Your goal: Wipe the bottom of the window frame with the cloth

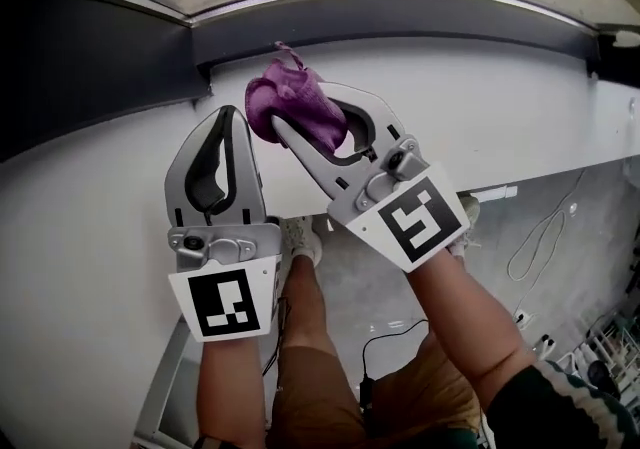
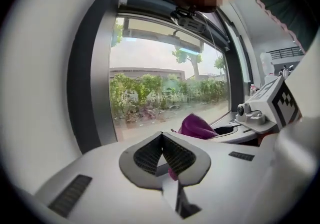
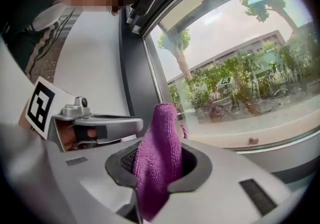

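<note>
A purple cloth (image 1: 287,97) is bunched between the jaws of my right gripper (image 1: 305,119), which is shut on it just above the white sill (image 1: 480,117). The cloth's end points toward the dark bottom rail of the window frame (image 1: 400,17), a little short of it. In the right gripper view the cloth (image 3: 162,123) stands up out of the gripper (image 3: 161,144), with the glass and frame (image 3: 285,155) beyond. My left gripper (image 1: 228,119) hovers beside it on the left, shut with nothing in it. In its own view the left gripper (image 2: 161,137) points at the glass, the cloth (image 2: 197,127) to its right.
A darker frame section (image 1: 90,67) meets the rail at a corner on the left. Below the sill's near edge lies the floor, with the person's legs and shoe (image 1: 300,237), a white cable (image 1: 540,237) and a black cable (image 1: 385,347). Trees and buildings show outside.
</note>
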{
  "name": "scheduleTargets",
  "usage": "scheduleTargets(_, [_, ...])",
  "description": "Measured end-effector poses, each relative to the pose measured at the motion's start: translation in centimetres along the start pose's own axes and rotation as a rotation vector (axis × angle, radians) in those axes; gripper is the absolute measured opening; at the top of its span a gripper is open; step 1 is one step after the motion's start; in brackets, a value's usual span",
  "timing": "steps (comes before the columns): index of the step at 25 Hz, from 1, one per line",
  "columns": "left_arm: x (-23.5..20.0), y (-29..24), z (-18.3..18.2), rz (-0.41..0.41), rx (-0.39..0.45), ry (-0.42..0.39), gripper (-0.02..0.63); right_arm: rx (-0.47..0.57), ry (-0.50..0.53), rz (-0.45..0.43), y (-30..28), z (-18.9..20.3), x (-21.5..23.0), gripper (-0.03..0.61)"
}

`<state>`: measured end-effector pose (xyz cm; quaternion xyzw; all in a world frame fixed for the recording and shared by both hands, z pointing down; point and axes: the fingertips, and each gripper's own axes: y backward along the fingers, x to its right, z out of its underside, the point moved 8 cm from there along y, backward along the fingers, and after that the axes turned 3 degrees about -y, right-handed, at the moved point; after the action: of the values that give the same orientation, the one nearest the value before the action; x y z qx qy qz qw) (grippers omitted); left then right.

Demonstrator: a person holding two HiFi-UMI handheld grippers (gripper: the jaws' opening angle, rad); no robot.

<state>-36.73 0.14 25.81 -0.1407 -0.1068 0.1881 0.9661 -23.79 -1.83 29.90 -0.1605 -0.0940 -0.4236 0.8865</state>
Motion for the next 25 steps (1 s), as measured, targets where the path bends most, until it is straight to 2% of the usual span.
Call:
scheduleTargets(3, [-1.5, -1.1, 3.0, -0.046, -0.048, 0.021, 0.011, -0.033, -0.012, -0.009, -3.6, 2.2, 1.0, 0.092])
scheduleTargets(5, [-2.1, -1.6, 4.5, -0.073, -0.09, 0.065, 0.011, -0.041, -0.013, -0.024, -5.2, 3.3, 1.6, 0.092])
scheduleTargets(9, [-2.5, -1.8, 5.9, -0.097, -0.111, 0.11, 0.011, -0.08, 0.024, -0.073, -7.0, 4.6, 2.2, 0.092])
scheduleTargets(13, [-3.2, -1.5, 7.5, -0.12, -0.138, 0.133, 0.011, -0.121, -0.013, -0.069, -9.3, 5.3, 2.6, 0.092])
scheduleTargets(18, [-3.8, -1.5, 8.2, -0.129, -0.157, 0.151, 0.011, -0.18, 0.029, -0.086, -11.8, 6.1, 2.8, 0.092])
scheduleTargets(25, [-4.5, -1.8, 7.9, -0.129, -0.161, 0.185, 0.009, -0.245, -0.011, -0.074, -12.9, 7.3, 2.3, 0.092])
